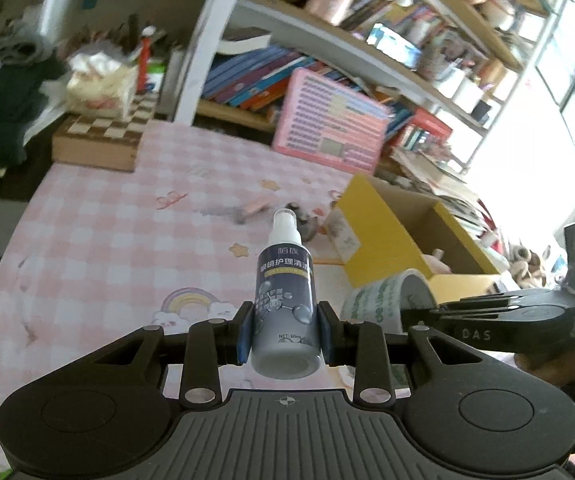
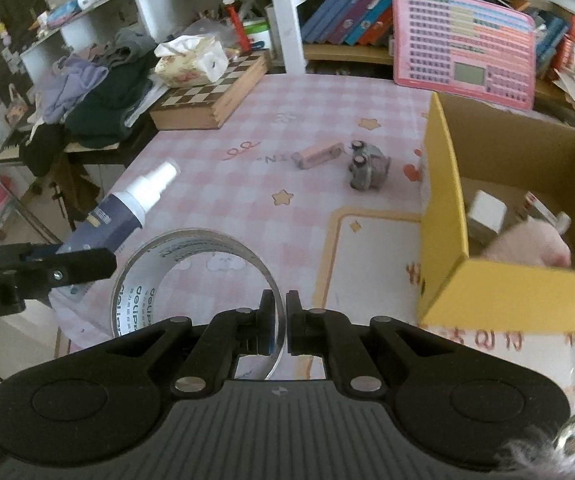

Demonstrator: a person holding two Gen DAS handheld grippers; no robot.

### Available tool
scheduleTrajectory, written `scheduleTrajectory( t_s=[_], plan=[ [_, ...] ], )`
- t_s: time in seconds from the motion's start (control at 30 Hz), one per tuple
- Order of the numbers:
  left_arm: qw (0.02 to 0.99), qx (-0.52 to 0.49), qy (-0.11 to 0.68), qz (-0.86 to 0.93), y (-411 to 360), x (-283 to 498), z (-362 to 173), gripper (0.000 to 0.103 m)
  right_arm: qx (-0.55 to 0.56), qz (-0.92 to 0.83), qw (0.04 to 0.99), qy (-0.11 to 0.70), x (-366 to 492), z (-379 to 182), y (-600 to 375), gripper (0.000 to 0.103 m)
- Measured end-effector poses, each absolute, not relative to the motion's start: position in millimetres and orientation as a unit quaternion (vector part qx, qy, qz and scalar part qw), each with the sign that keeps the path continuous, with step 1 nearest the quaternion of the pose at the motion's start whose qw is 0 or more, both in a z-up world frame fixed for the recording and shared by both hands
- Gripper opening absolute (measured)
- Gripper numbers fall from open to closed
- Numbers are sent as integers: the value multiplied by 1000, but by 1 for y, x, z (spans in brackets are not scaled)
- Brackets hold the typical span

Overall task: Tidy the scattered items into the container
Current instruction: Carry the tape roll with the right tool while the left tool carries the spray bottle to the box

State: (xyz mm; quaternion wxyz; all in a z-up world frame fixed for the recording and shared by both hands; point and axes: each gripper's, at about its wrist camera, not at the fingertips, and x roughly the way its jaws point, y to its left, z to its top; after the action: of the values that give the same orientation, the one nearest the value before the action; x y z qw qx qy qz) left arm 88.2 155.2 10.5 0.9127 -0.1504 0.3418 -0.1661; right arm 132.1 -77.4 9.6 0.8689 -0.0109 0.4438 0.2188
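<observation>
Left wrist: left hand-held gripper (image 1: 285, 330) is pinching bottle (image 1: 284, 304); right hand-held gripper (image 2: 281, 312) is clamping tape (image 2: 191, 276) (wall only), beside box (image 2: 443, 184).

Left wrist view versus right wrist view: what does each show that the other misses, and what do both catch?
Only the left wrist view shows the bright window and the spray bottle's base and front label, gripped by the left gripper. Only the right wrist view shows the white block and pink plush clearly inside the yellow box, and the right gripper pinching the tape roll. Both show the toy car, chessboard and pink keyboard toy.
</observation>
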Motion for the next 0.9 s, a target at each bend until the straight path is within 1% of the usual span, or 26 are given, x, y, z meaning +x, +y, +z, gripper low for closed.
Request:
scheduleTrajectory(
  t_s=[0.43, 0.9],
  plan=[
    [903, -138, 335, -230, 125, 63, 26, 31, 41, 151, 884, 441, 73, 11, -124, 5],
    [892, -116, 332, -285, 71, 65, 32, 31, 69, 106, 892, 433, 49, 13, -176, 5]
  ],
)
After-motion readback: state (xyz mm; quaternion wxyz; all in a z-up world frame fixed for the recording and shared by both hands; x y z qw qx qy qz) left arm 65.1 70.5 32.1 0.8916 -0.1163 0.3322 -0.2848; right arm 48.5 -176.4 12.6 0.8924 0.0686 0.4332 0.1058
